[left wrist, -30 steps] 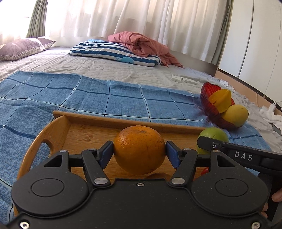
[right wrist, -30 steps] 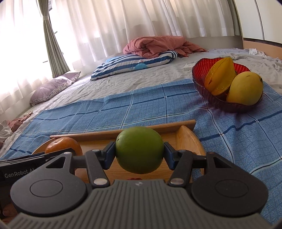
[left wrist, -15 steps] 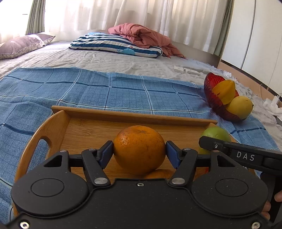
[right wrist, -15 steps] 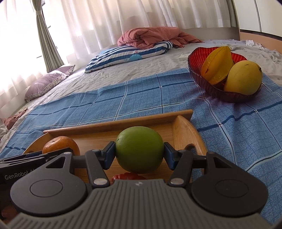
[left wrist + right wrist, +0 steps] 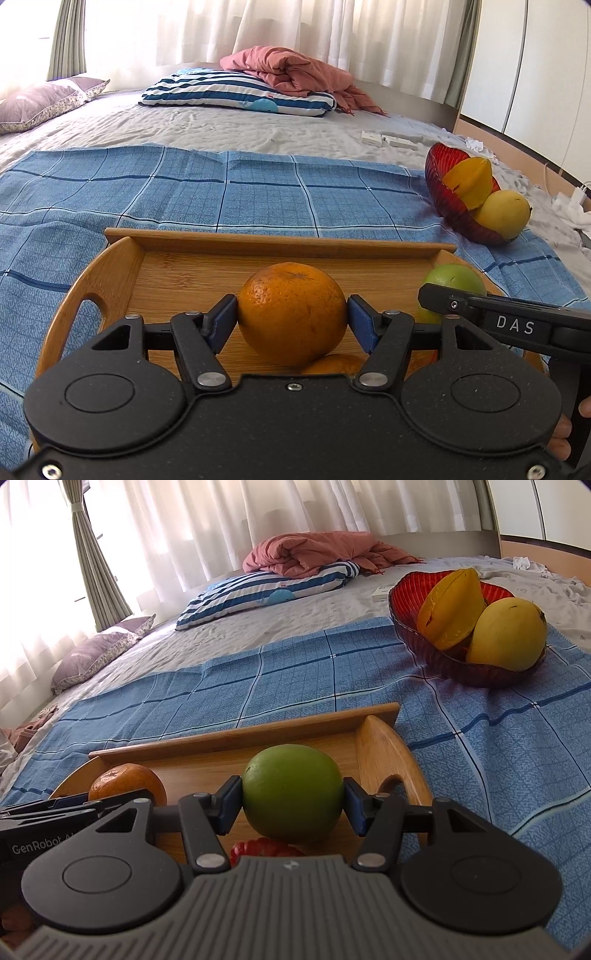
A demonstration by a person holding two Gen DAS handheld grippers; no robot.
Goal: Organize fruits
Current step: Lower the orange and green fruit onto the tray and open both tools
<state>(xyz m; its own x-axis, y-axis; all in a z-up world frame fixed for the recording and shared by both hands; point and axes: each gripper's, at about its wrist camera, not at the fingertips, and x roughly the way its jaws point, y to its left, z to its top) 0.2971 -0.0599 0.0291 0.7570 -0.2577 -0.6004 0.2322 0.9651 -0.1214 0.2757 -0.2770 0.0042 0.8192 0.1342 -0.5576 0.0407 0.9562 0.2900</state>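
Where right claw (image 5: 291,805) grips green fruit (image 5: 292,792), red fruit (image 5: 264,847) half-hidden.

The left black two-finger claw (image 5: 291,319) points forward and level, its blue-padded fingertips (image 5: 224,320) pressed against both sides of a round orange fruit (image 5: 291,312). The right black two-finger claw (image 5: 291,805) sits just beside it on the right, likewise level, its blue pads (image 5: 229,806) clamping a round green fruit (image 5: 291,792). Bare fingers of the person's right hand (image 5: 565,432) show at the lower right edge.
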